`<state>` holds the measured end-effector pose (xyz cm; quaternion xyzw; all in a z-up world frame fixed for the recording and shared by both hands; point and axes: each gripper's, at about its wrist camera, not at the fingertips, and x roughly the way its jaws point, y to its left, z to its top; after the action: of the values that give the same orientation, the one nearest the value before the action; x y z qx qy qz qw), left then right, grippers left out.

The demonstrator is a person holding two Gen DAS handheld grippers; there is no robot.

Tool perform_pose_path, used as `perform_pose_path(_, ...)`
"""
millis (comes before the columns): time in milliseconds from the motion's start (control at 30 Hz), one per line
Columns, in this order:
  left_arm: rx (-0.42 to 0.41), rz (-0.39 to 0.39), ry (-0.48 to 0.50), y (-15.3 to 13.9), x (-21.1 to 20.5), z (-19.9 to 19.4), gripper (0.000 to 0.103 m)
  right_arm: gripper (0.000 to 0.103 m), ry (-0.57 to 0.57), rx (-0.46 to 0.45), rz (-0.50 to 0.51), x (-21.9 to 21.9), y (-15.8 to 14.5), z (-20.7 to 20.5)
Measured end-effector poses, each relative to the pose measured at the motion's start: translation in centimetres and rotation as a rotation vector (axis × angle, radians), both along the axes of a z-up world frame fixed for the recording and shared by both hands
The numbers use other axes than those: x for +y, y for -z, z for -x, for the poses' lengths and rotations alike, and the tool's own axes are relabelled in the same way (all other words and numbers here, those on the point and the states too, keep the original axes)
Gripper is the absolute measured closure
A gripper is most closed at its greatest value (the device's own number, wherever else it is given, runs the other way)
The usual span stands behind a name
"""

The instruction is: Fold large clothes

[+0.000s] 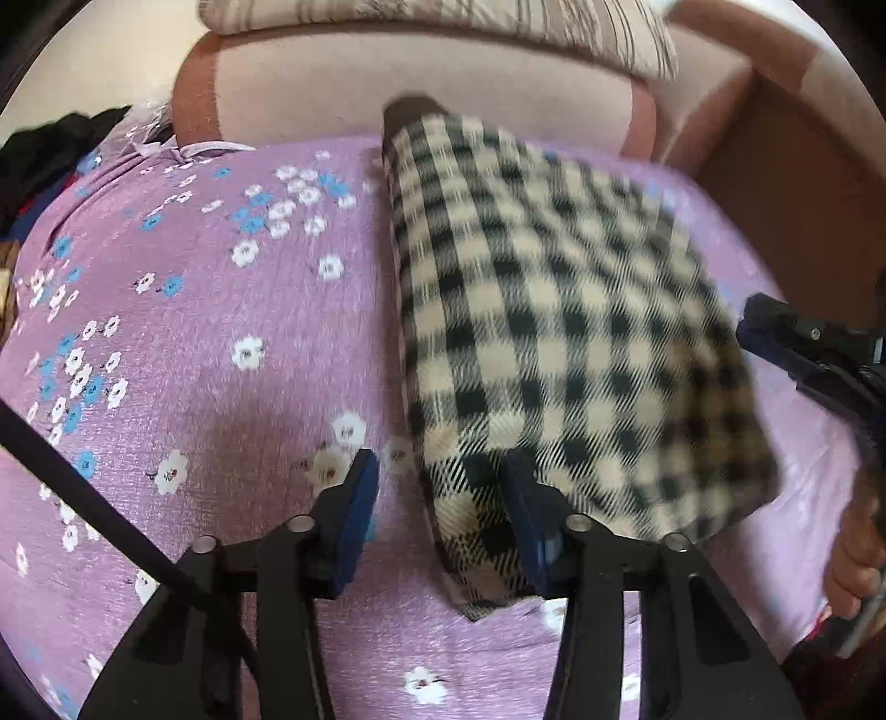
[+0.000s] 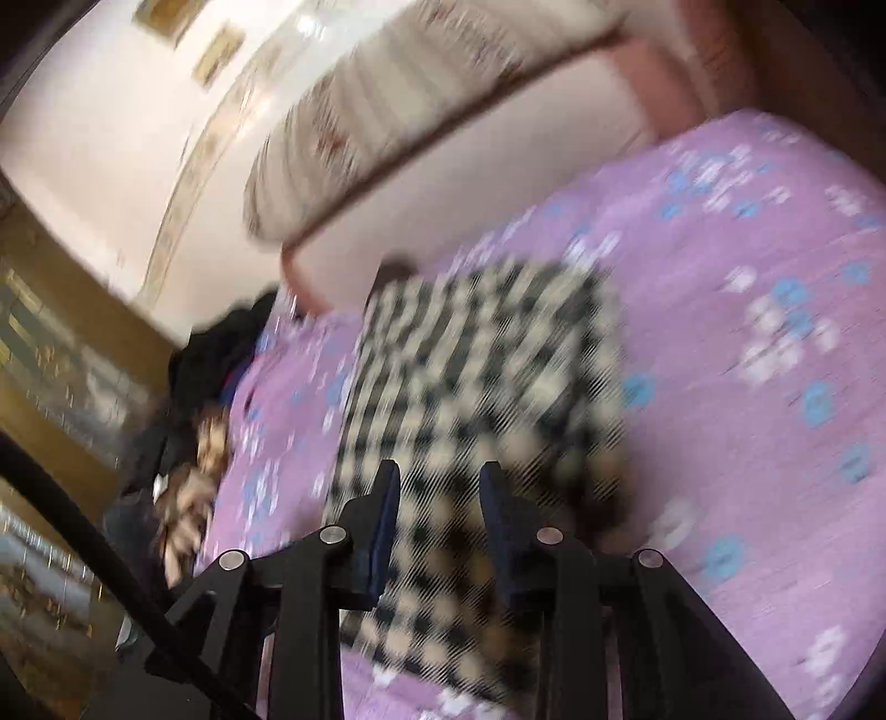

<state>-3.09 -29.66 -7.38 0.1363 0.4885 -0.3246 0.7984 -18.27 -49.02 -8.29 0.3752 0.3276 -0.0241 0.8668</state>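
A black-and-cream checked garment [image 1: 554,332] lies folded into a long rectangle on the purple flowered bedsheet [image 1: 194,332]. My left gripper [image 1: 440,493] is open at the garment's near left corner. Its right finger rests over the cloth, its left finger stands over the bare sheet, and the folded edge runs between them without being pinched. In the blurred right wrist view my right gripper [image 2: 440,493] is open low over the garment [image 2: 470,360], with checked cloth showing between and below its fingers. One finger [image 1: 797,349] of the right gripper shows at the garment's right side.
A padded pink headboard [image 1: 415,88] with a striped pillow [image 1: 554,27] on top closes off the far side. Dark clothes [image 1: 50,149] are heaped at the bed's left edge. A brown panel [image 1: 786,183] stands at the right. A hand [image 1: 853,559] is at the right edge.
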Motion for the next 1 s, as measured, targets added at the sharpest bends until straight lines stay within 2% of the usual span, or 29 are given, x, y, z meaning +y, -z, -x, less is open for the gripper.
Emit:
perform_pose_path(67,-0.040,-0.018,0.016,0.6,0.0,0.6,0.059,0.071,-0.078,0.050,-0.007,1.4,1.3,-0.8)
perform_pose_path(133,-0.066,-0.032,0.028,0.9,0.2,1.2,0.058,0.071,-0.123,0.134,0.034,2.4,2.9,-1.0)
perform_pose_path(200,-0.099,-0.050,0.050,1.3,0.4,1.9,0.058,0.081,-0.147,0.206,0.065,2.6,4.2,-0.8)
perform_pose_path(233,-0.116,-0.061,0.063,1.5,0.5,2.1,0.058,0.092,-0.149,0.220,0.068,2.4,4.6,-0.6)
perform_pose_path(267,-0.140,-0.076,0.080,1.6,0.5,2.4,0.058,0.095,-0.143,0.231,0.064,2.0,5.0,-0.1)
perform_pose_path(367,-0.182,-0.107,0.104,1.4,0.4,3.0,0.058,0.097,-0.119,0.227,0.003,0.3,5.6,1.2)
perform_pose_path(500,-0.227,-0.148,0.115,0.5,0.8,4.1,0.058,0.097,-0.110,0.231,0.009,-0.1,5.4,1.8)
perform_pose_path(600,-0.189,-0.087,0.092,-1.2,2.2,5.4,0.062,0.096,-0.114,0.235,0.040,0.5,5.1,1.3)
perform_pose_path(733,-0.202,-0.013,0.151,-2.4,2.1,7.9,0.062,0.095,-0.100,0.234,0.014,0.3,5.2,1.3)
perform_pose_path(867,-0.197,-0.055,0.153,-0.7,0.2,8.8,0.061,0.095,-0.084,0.229,0.001,0.4,5.2,1.3)
perform_pose_path(1000,-0.240,-0.181,0.059,1.8,-1.1,6.5,0.059,0.095,-0.089,0.226,0.020,0.7,5.1,1.4)
